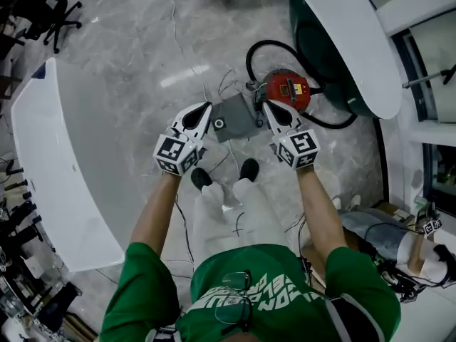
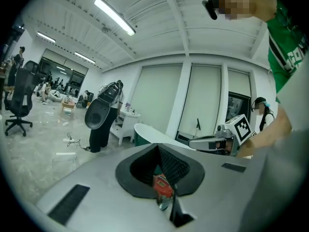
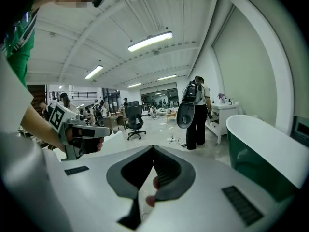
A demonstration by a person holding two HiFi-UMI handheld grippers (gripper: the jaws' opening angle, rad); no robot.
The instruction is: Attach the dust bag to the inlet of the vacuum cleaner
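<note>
In the head view a flat grey dust bag with a round hole near its left edge hangs between my two grippers. The left gripper is shut at the bag's left edge, and the right gripper is shut at its right upper corner. Both seem to pinch it. Just beyond, the red vacuum cleaner stands on the floor with its black hose looped around it. The left gripper view shows the left gripper with jaws together and the red vacuum cleaner below them. In the right gripper view the right gripper is likewise shut.
A long white curved table runs down the left. A green tub with a white rim stands at the upper right. Thin cables lie by the vacuum. The person's shoes are below the bag. Another person stands beyond.
</note>
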